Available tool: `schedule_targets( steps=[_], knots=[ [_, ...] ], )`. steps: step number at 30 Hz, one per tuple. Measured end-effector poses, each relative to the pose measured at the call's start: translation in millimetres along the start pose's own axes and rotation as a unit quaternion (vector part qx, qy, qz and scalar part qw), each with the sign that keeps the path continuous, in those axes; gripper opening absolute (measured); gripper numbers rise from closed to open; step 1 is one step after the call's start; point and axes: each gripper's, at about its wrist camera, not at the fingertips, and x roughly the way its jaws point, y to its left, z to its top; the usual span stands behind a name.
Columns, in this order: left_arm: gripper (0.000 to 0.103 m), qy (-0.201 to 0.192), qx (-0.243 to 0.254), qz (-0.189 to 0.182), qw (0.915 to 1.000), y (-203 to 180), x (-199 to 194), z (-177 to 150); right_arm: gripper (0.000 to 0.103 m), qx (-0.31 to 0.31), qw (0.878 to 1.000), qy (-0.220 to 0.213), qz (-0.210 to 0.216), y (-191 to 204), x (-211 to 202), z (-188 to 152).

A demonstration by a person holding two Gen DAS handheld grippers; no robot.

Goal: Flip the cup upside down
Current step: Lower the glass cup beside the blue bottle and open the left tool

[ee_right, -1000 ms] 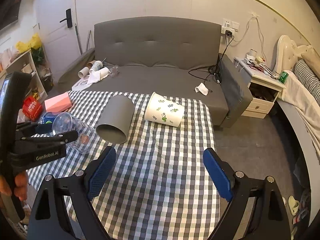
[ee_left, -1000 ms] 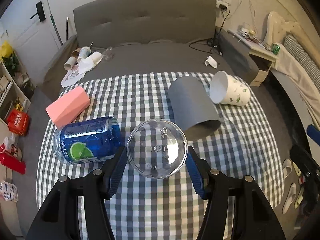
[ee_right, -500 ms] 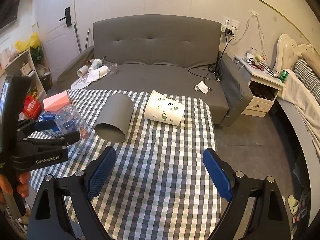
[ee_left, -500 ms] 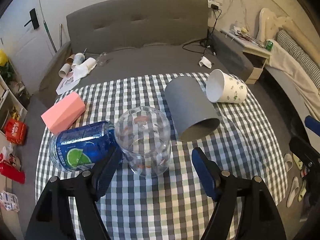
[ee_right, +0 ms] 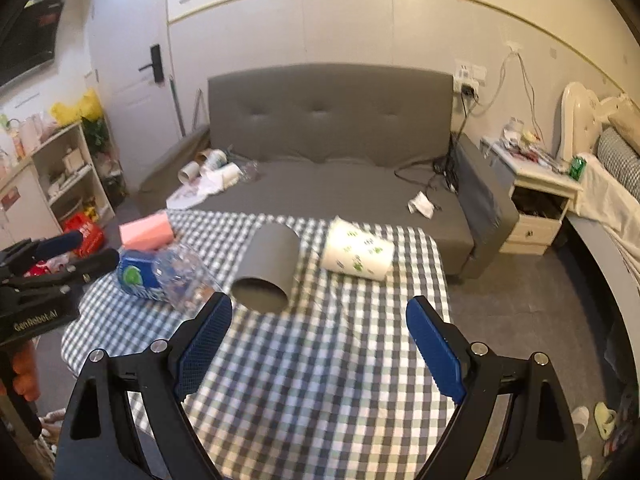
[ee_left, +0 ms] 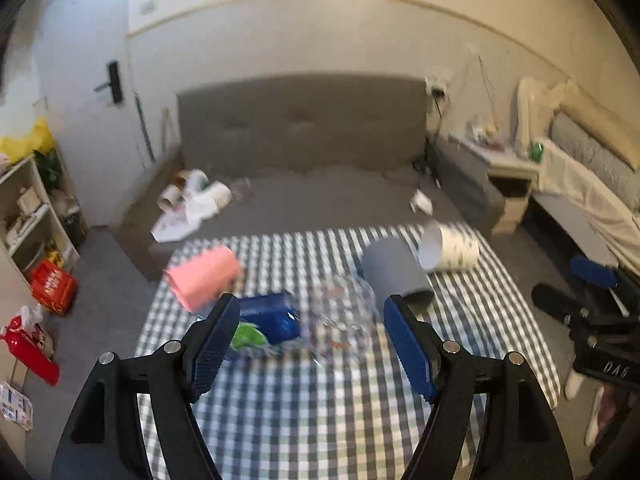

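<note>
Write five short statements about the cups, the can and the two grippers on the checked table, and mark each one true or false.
1. The left gripper holds the clear plastic cup. False: its jaws are open and the cup is on the table.
2. The grey cup lies on its side. True.
3. The white leaf-print cup stands upright. False: it lies on its side.
4. The blue can lies beside the clear plastic cup. True.
5. The right gripper is shut. False: it is open and empty.
</note>
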Motion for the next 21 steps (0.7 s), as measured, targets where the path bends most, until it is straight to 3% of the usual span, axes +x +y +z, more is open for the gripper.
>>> schedule_targets(
  steps=[5, 10, 14, 21],
  knots=[
    [0.078, -0.053, -0.022, 0.021, 0.9981, 17.0, -20.9, -8.6, 0.089, -0.015, 1.000, -0.017, 0.017, 19.4, -6.5, -0.8],
    [0.091, -0.075, -0.003, 0.042, 0.9963, 25.1, -18.7, -22.6, 0.089, -0.014, 0.999, -0.010, 0.028, 30.6, 0.7, -4.6],
    [0.101, -0.066, -0.006, 0.037, 0.9971, 30.3, -15.4, -26.6, 0.089, -0.012, 1.000, -0.007, 0.027, 36.4, 5.6, -7.7],
    [0.103, -0.051, -0.062, 0.048, 0.9956, 52.0, -14.4, -28.5, 0.099, -0.025, 1.000, -0.003, 0.013, 41.5, 12.6, -14.0]
  ],
)
